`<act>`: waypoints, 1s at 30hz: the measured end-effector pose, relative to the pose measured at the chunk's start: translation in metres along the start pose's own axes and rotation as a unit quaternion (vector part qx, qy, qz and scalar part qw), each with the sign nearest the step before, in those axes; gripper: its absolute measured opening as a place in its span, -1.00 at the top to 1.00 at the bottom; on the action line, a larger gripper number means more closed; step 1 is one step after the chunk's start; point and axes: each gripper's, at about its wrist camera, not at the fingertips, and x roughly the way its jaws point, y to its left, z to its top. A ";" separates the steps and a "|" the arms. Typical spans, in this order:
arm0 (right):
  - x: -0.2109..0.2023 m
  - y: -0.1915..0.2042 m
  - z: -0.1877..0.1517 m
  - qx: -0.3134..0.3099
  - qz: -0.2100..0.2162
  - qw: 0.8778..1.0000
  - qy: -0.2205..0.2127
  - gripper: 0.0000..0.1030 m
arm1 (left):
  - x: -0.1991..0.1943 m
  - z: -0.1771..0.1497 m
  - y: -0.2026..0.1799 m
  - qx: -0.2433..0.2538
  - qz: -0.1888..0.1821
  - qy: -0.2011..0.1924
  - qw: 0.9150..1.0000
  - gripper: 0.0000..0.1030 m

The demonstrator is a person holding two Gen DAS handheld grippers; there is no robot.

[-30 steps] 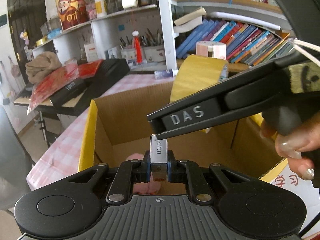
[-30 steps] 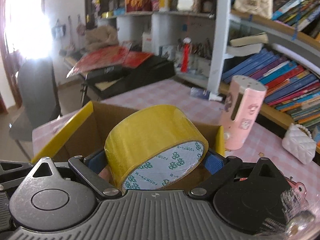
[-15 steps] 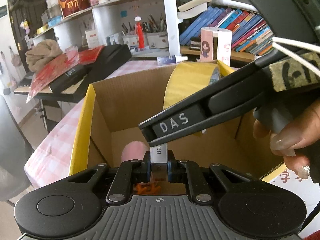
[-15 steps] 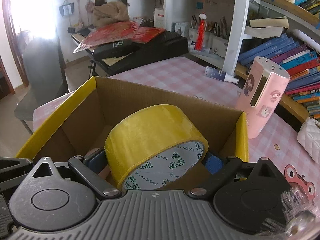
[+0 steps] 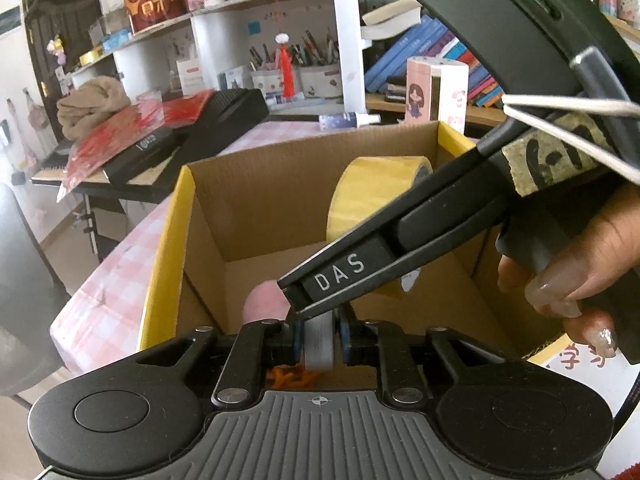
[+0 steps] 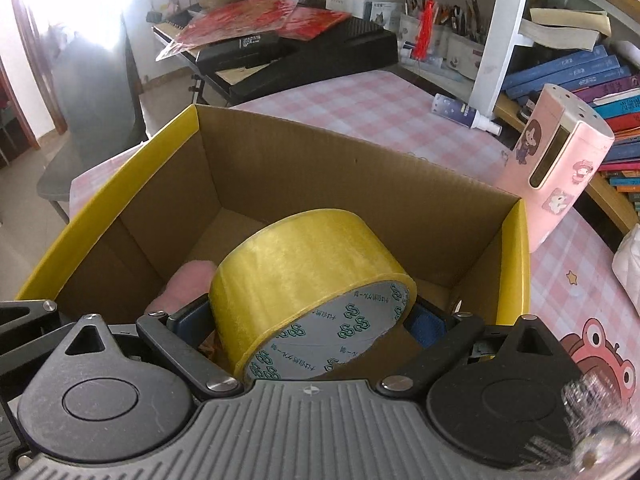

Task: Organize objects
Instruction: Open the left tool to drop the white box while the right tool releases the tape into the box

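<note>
An open cardboard box (image 5: 168, 248) (image 6: 100, 216) with yellow rims stands on the pink checked table. My left gripper (image 5: 319, 336) hangs over its near edge. Its jaws are opening, and a small grey box (image 5: 319, 342) sits between the pads with thin gaps at both sides. My right gripper (image 6: 312, 320) is shut on a yellow tape roll (image 6: 304, 276) (image 5: 372, 196) and holds it low inside the cardboard box. Its black finger marked DAS (image 5: 340, 276) crosses just above the grey box. A pink object (image 5: 264, 304) (image 6: 188, 284) lies on the carton floor.
A pink pen holder (image 6: 560, 160) stands right of the carton, with a small spray bottle (image 6: 460, 112) behind it. A black keyboard (image 6: 304, 56) with red papers on it sits beyond the table. Bookshelves fill the right. A hand (image 5: 572, 272) grips the right handle.
The right gripper has sunk with the tape roll from above the rim into the carton. The left jaws have parted slightly around the grey box, which now sits lower.
</note>
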 end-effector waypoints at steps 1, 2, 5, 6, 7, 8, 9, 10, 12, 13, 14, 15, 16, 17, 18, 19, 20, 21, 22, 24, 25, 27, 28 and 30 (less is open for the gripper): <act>0.000 0.000 0.000 0.000 0.000 1.000 -0.002 -0.91 | -0.001 0.000 0.000 0.000 0.002 -0.003 1.000 0.62; -0.001 0.000 0.000 0.000 0.001 1.000 -0.005 -0.91 | -0.002 0.001 0.001 0.000 0.004 -0.006 1.000 0.62; -0.002 -0.001 0.000 0.006 0.003 1.000 -0.005 -0.92 | -0.007 0.001 0.002 -0.002 0.005 -0.016 1.000 0.62; -0.002 -0.001 0.000 0.008 0.000 1.000 -0.003 -0.92 | -0.010 0.001 0.003 -0.005 0.004 -0.020 1.000 0.61; -0.003 -0.001 0.000 0.009 -0.003 1.000 -0.005 -0.92 | -0.012 0.001 0.003 -0.006 0.002 -0.025 1.000 0.56; -0.005 -0.001 -0.001 0.009 -0.008 1.000 -0.013 -0.92 | -0.014 0.001 0.004 -0.006 0.000 -0.029 1.000 0.54; -0.008 0.000 -0.002 0.009 -0.011 1.000 -0.023 -0.93 | -0.017 0.001 0.004 -0.006 0.000 -0.033 0.999 0.51; -0.011 0.001 -0.003 0.006 -0.014 0.999 -0.034 -0.94 | -0.019 0.001 0.005 -0.007 0.001 -0.038 0.999 0.46; -0.019 0.003 -0.005 0.001 -0.020 0.999 -0.047 -0.95 | -0.024 0.001 0.006 -0.010 0.001 -0.044 0.999 0.38; -0.022 0.003 -0.006 0.003 -0.021 0.998 -0.051 -0.95 | -0.026 0.001 0.007 -0.012 0.002 -0.048 0.999 0.28; -0.026 0.003 -0.007 0.007 -0.021 0.998 -0.057 -0.95 | -0.029 0.001 0.008 -0.013 0.005 -0.053 0.998 0.19; -0.032 0.003 -0.008 0.013 -0.022 0.997 -0.066 -0.95 | -0.032 0.000 0.009 -0.014 0.007 -0.058 0.998 -0.08; -0.037 0.003 -0.010 0.018 -0.024 0.997 -0.075 -0.95 | -0.035 0.000 0.010 -0.015 0.012 -0.065 0.998 -0.38; -0.043 0.003 -0.011 0.023 -0.026 0.996 -0.086 -0.95 | -0.039 -0.001 0.011 -0.018 0.014 -0.072 0.997 -0.46; -0.050 0.003 -0.013 0.029 -0.029 0.994 -0.098 -0.95 | -0.042 -0.002 0.012 -0.020 0.013 -0.078 0.997 -0.49; -0.055 0.003 -0.015 0.034 -0.032 0.993 -0.108 -0.95 | -0.046 -0.002 0.014 -0.022 0.011 -0.083 0.996 -0.49; -0.062 0.003 -0.017 0.040 -0.036 0.991 -0.120 -0.95 | -0.049 -0.003 0.015 -0.024 0.009 -0.086 0.996 -0.50; -0.070 0.003 -0.020 0.045 -0.040 0.989 -0.133 -0.94 | -0.052 -0.003 0.016 -0.025 0.009 -0.089 0.996 -0.50; -0.077 0.002 -0.022 0.051 -0.043 0.987 -0.145 -0.94 | -0.055 -0.004 0.017 -0.026 0.010 -0.094 0.995 -0.52; -0.091 0.002 -0.028 0.064 -0.048 0.982 -0.169 -0.91 | -0.062 -0.006 0.018 -0.028 0.013 -0.102 0.994 -0.58; -0.097 0.001 -0.030 0.070 -0.051 0.980 -0.178 -0.91 | -0.066 -0.007 0.020 -0.030 0.016 -0.106 0.994 -0.61; -0.110 0.000 -0.037 0.083 -0.060 0.975 -0.196 -0.91 | -0.073 -0.010 0.023 -0.036 0.021 -0.113 0.993 -0.64; -0.116 -0.001 -0.040 0.090 -0.064 0.973 -0.204 -0.91 | -0.076 -0.012 0.025 -0.039 0.024 -0.115 0.992 -0.65; -0.127 -0.001 -0.048 0.102 -0.074 0.968 -0.219 -0.90 | -0.081 -0.015 0.028 -0.047 0.028 -0.118 0.992 -0.66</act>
